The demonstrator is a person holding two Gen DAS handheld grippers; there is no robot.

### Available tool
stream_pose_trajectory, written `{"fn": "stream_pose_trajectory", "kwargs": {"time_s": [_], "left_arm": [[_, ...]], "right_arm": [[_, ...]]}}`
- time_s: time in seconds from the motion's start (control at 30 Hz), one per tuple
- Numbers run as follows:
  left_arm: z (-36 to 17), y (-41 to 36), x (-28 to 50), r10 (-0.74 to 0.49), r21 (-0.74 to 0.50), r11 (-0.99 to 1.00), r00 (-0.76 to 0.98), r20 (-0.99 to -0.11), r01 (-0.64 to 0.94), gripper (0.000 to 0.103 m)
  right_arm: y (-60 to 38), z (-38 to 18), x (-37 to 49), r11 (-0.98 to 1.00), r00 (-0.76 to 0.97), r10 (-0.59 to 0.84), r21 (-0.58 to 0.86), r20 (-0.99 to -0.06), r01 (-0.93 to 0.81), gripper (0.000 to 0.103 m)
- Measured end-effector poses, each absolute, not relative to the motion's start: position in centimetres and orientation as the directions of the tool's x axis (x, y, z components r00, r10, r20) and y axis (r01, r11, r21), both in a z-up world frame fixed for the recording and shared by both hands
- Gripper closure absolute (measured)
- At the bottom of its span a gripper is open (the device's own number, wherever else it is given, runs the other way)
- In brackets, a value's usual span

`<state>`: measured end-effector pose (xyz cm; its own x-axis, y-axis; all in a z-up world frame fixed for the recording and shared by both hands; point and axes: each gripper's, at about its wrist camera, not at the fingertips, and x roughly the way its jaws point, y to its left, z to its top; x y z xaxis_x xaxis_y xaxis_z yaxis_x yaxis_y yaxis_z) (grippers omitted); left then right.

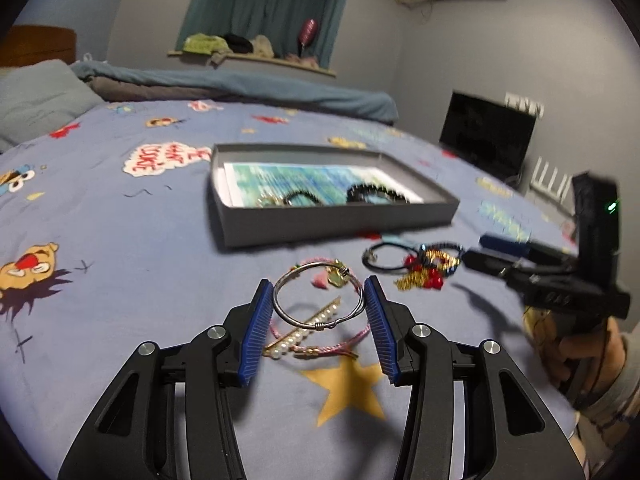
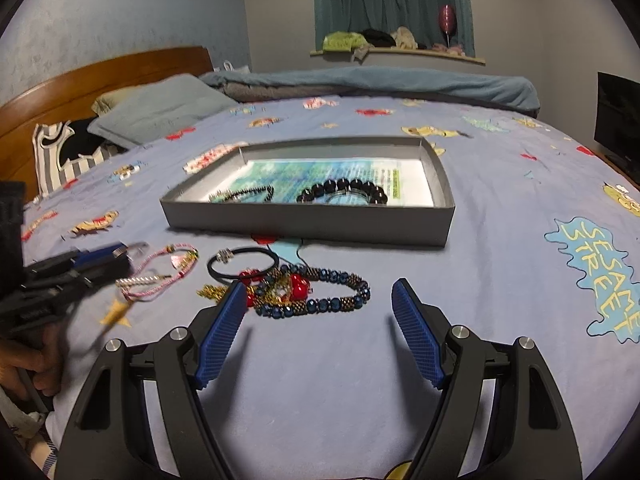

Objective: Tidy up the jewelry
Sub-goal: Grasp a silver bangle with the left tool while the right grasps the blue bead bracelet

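In the left wrist view, the left tongs [image 1: 319, 300] are seen about half open, with a silver wire bangle [image 1: 319, 295] spanning the gap between the blue pads [image 1: 259, 320]. The ring appears to be gripped across its width and raised just above the bed sheet [image 1: 120, 280], though the contact is slightly blurred. The bangle is judged light, stiff and slippery, so a hold across its width seems right. A pearl clip [image 1: 304, 332] and a pink cord bracelet [image 1: 320, 344] lie beneath it and could be snagged. Beyond them stands the grey box [image 1: 340, 222], already holding dark bead bracelets.

In the right wrist view, the right tongs [image 2: 320, 308] are held wide open and empty above the sheet. Just ahead lies a tangled heap: a blue bead bracelet [image 2: 344, 300], red beads [image 2: 298, 284] and a black hair tie [image 2: 244, 264]. These are judged soft and floppy, and likely to be dragged together if one is lifted.
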<state>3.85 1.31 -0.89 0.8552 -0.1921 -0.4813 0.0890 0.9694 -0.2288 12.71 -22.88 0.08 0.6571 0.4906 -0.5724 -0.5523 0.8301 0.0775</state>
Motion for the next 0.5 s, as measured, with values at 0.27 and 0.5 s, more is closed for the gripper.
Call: {"fn": "stream_pose_trajectory", "kwargs": {"time_s": [0.27,0.5], "left_arm": [[-0.8,1.3,3.8,-0.208,-0.243,0.965,0.857,-0.472,0.1,0.055],[-1.0,1.4,3.9,-0.212,-0.249,0.963,0.855,-0.474,0.1,0.055]], "right_arm": [[-24.4,-0.9,16.5,0.853,0.603,0.497,0.224,-0.624,-0.471,0.032],[-23.2,-1.6,16.6,0.826,0.548,0.518,0.219,-0.657,-0.519,0.091]]}}
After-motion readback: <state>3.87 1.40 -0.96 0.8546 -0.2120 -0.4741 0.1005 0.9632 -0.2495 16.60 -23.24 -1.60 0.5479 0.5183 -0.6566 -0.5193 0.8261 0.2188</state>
